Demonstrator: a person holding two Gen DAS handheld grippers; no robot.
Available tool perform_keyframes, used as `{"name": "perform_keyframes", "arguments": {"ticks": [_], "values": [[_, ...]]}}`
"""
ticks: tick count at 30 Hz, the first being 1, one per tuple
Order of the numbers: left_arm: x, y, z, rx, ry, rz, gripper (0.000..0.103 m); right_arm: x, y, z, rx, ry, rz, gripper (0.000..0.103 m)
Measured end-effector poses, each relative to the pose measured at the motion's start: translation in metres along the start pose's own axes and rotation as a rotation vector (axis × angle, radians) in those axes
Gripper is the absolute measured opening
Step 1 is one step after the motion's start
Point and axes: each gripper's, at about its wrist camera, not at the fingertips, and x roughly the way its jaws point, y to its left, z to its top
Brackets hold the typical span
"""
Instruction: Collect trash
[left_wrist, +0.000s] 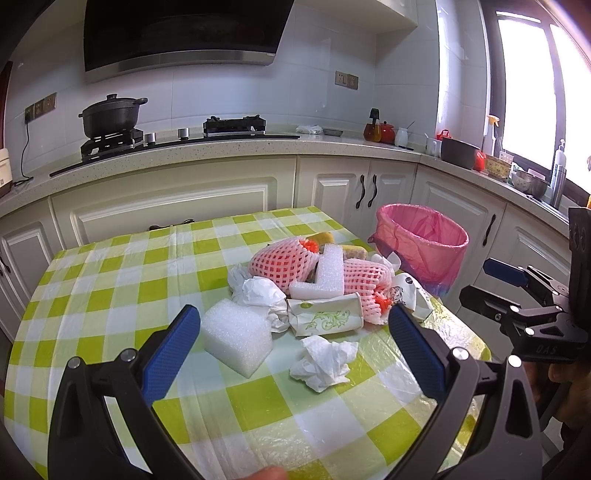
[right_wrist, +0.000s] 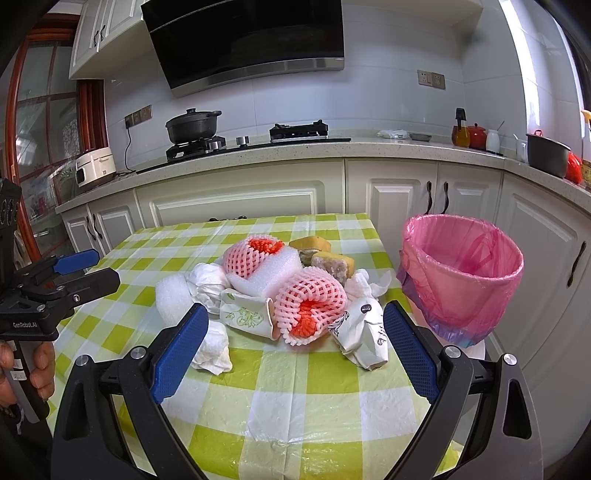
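A heap of trash lies on the green-checked table (left_wrist: 110, 295): a white foam block (left_wrist: 238, 334), a crumpled tissue (left_wrist: 325, 362), a flattened paper cup (left_wrist: 325, 317), an L-shaped foam piece (left_wrist: 325, 277) and two pink foam nets (left_wrist: 284, 264). My left gripper (left_wrist: 293, 310) is open just short of the foam block and the tissue, holding nothing. In the right wrist view, my right gripper (right_wrist: 295, 308) is open before a pink net (right_wrist: 314, 302) and a crushed white cup (right_wrist: 365, 332), also holding nothing. A pink-lined bin (right_wrist: 461, 273) stands off the table's right edge.
Yellow-brown sponge pieces (right_wrist: 325, 258) lie behind the heap. White cabinets and a counter (left_wrist: 221, 147) with a stove and a black pot (left_wrist: 109, 114) run behind the table. Each view shows the other gripper at its side, the right gripper (left_wrist: 474, 282) and the left gripper (right_wrist: 108, 266).
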Motion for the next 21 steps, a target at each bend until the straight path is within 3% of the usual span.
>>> {"name": "perform_keyframes", "arguments": {"ticks": [21], "values": [[-0.0009, 0.0008, -0.0009, -0.002, -0.002, -0.001, 0.099, 0.0008, 0.0002, -0.0006, -0.001, 0.000, -0.003, 0.089]]}}
